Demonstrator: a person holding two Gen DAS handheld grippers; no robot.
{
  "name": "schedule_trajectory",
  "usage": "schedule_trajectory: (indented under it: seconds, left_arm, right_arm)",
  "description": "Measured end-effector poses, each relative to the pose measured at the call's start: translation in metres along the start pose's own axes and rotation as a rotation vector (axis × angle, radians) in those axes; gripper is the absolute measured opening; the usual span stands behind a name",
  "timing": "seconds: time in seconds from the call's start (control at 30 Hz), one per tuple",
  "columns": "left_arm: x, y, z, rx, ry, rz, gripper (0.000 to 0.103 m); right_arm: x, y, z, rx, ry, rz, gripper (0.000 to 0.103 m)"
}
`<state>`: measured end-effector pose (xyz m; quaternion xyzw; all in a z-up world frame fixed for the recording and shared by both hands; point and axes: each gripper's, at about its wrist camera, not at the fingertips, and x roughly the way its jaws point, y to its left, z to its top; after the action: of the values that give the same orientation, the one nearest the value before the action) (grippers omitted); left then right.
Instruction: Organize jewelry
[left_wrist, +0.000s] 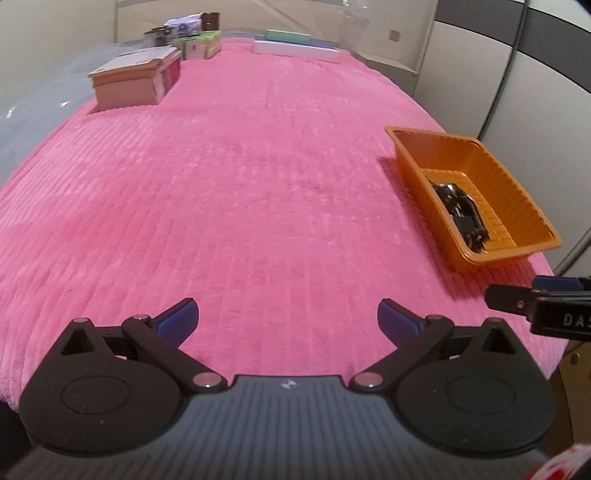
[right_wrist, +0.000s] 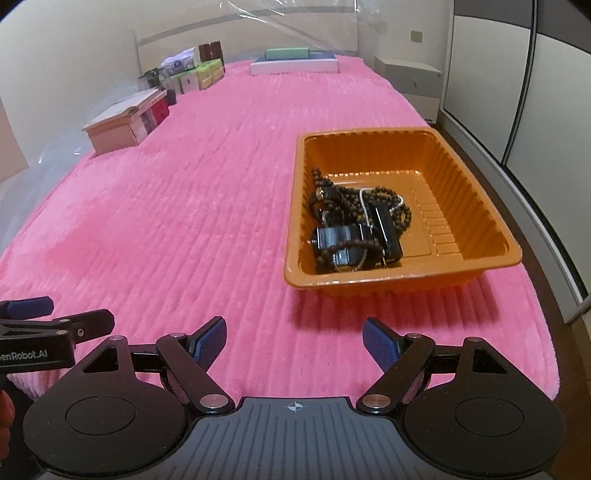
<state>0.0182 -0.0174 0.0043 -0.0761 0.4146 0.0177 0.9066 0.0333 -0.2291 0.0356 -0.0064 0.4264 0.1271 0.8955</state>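
Note:
An orange plastic tray (right_wrist: 476, 218) (left_wrist: 513, 195) rests on the pink blanket near its right edge. Inside lies a dark tangle of jewelry (right_wrist: 354, 225) (left_wrist: 461, 214): brown bead strings, a thin silver chain and black blocky pieces. My right gripper (right_wrist: 294, 341) hovers over the blanket just in front of the tray, open, nothing between its blue pads. My left gripper (left_wrist: 287, 319) is open too, over bare blanket to the left of the tray. Each gripper's tip shows at the edge of the other's view.
A pink ribbed blanket (left_wrist: 240, 177) covers the surface. A pinkish lidded box (left_wrist: 133, 79) (right_wrist: 122, 122) stands at the far left, with several small boxes (left_wrist: 192, 37) behind it. Flat white and green boxes (left_wrist: 295, 46) lie at the far end. The blanket's right edge drops off beside the tray.

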Motion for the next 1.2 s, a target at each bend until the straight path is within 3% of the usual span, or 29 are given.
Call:
schedule_trajectory:
  seconds: [1.2]
  left_arm:
    - [0.0008,-0.0067,-0.0013,0.037,-0.001,-0.006,0.103]
  right_arm:
    - [0.0021,0.0023,-0.0035,-0.023,0.007,0.003,0.081]
